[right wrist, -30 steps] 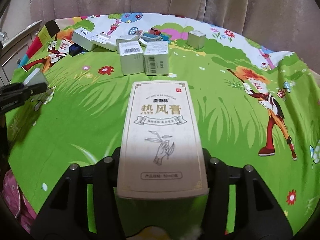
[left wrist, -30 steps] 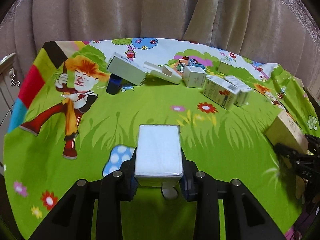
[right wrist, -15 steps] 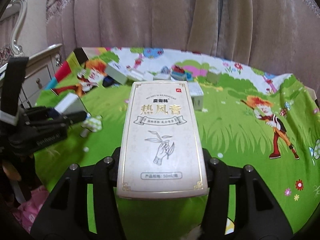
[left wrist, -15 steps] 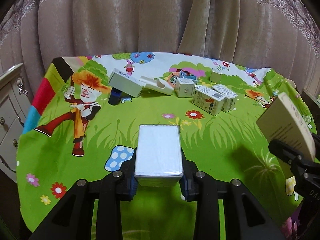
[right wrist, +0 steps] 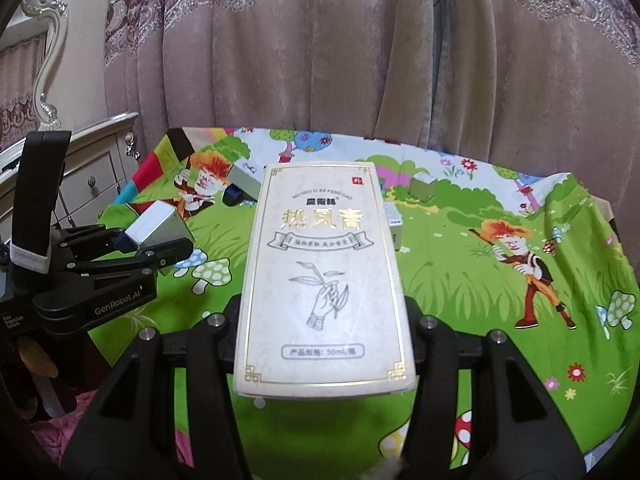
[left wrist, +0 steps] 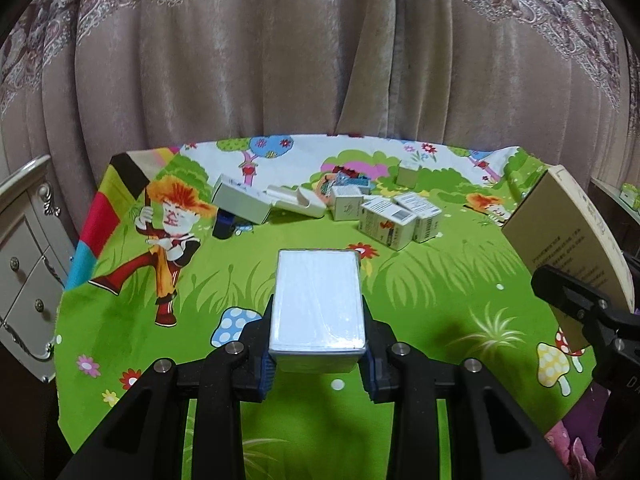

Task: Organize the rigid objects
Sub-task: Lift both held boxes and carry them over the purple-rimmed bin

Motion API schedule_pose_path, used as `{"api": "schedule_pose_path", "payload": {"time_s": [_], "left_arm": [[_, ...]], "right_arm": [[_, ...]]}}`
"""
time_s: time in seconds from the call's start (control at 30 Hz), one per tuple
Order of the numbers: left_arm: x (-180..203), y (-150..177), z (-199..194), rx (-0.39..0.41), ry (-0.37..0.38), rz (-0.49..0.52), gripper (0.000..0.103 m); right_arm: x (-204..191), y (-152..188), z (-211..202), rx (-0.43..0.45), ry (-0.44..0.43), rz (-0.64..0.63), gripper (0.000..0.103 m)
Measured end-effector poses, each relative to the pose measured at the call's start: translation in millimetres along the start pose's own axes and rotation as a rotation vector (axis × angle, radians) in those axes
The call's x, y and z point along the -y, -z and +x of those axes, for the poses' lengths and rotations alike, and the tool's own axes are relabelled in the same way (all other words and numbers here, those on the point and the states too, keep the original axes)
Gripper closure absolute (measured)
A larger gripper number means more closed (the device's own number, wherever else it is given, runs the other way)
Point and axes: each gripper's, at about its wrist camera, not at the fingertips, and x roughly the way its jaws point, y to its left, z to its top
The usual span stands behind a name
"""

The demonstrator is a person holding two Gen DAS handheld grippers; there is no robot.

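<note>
We note the left gripper (left wrist: pixel 318 344) clamped on a small white box (left wrist: pixel 319 300), its blue-padded fingers (left wrist: pixel 267 368) pressing both long sides. The box is lifted clear of the green cartoon tablecloth (left wrist: pixel 420 280), near the cloth's front half in the left wrist view.

The right gripper (right wrist: pixel 324 340) is closed on a tall cream carton (right wrist: pixel 324 284) printed with a gold border, Chinese characters and a line drawing of a hand holding a sprig. Carton held up off the cloth, face toward the camera. From the left wrist view the same carton shows at 3 o'clock, its tan back toward us, tilted.

The right wrist view also has the left gripper at 9 o'clock, with the white box in its jaws (its end face looks silvery grey there).

Remaining items sit in a loose cluster at 12 o'clock on the cloth: a long white box (left wrist: pixel 240 204) leaning on a dark blue object (left wrist: pixel 223 227), a white scoop-shaped piece (left wrist: pixel 296 200) just beside it, a small upright box (left wrist: pixel 347 206), two barcode boxes (left wrist: pixel 400 220) lying side by side, touching. One small box (left wrist: pixel 408 174) stands apart, farther back.

Pink curtain (left wrist: pixel 320 60) hangs behind; a white drawer cabinet (left wrist: pixel 24 272) stands at 9 o'clock.
</note>
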Motion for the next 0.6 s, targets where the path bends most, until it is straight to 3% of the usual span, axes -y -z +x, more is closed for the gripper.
{"api": "schedule_pose_path", "payload": {"time_s": [0.3, 0.6], "left_arm": [[21, -8, -27, 0.062, 0.008, 0.05, 0.069], [56, -13, -52, 0.102, 0.062, 0.134, 0.069]], "right_arm": [[13, -4, -37, 0.056, 0.038, 0.007, 0.048], [37, 1, -74, 0.069, 0.099, 0.033, 0.048]]}}
